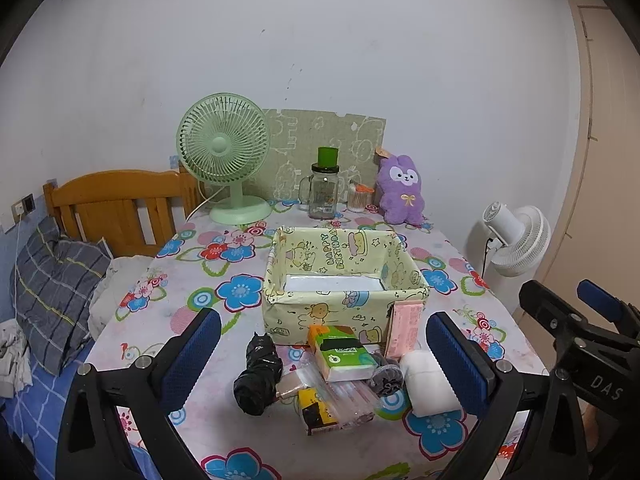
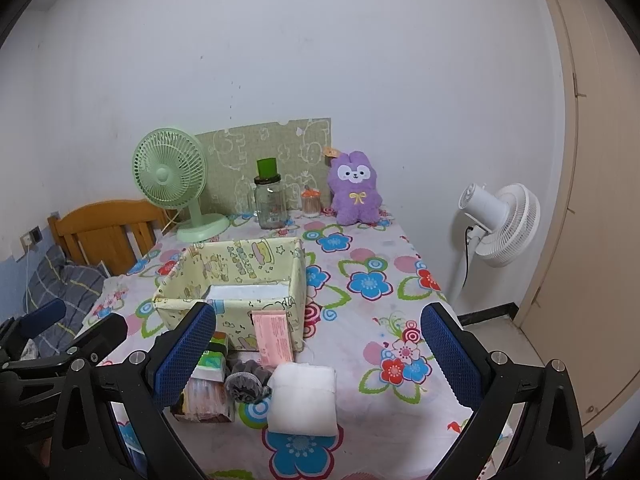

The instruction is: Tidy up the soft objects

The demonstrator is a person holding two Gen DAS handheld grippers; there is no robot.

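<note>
My left claw (image 1: 323, 354) is open as wide as it goes and holds nothing. My right claw (image 2: 318, 354) is the same, wide and empty, and both hang above the near edge of the table (image 2: 400, 280), pointing a little down.

Between the fingers of my left claw lies the small heap of soft things. The black bundle (image 1: 258, 374) is at 9 o'clock of the heap, the green tissue pack (image 1: 342, 354) is in the middle, the grey scrunchie (image 1: 386, 376) is at 3 o'clock of it, and the white folded cloth (image 2: 303, 398) is further at 3 o'clock. Some plastic packets (image 1: 340, 402) lie at 6 o'clock. A pink pack (image 2: 274, 338) leans on the front wall of the box (image 1: 344, 276), which stands at 12 o'clock of the heap and looks empty inside.

I judge that nothing is sorted yet, so the first pick is the step now. The white cloth lies free and nearest to my right claw, so I would take it first: come down over its middle, close gently until it gives a little, lift straight up, then carry it over the box wall. The scrunchie touches the cloth and may be dragged along.
</note>
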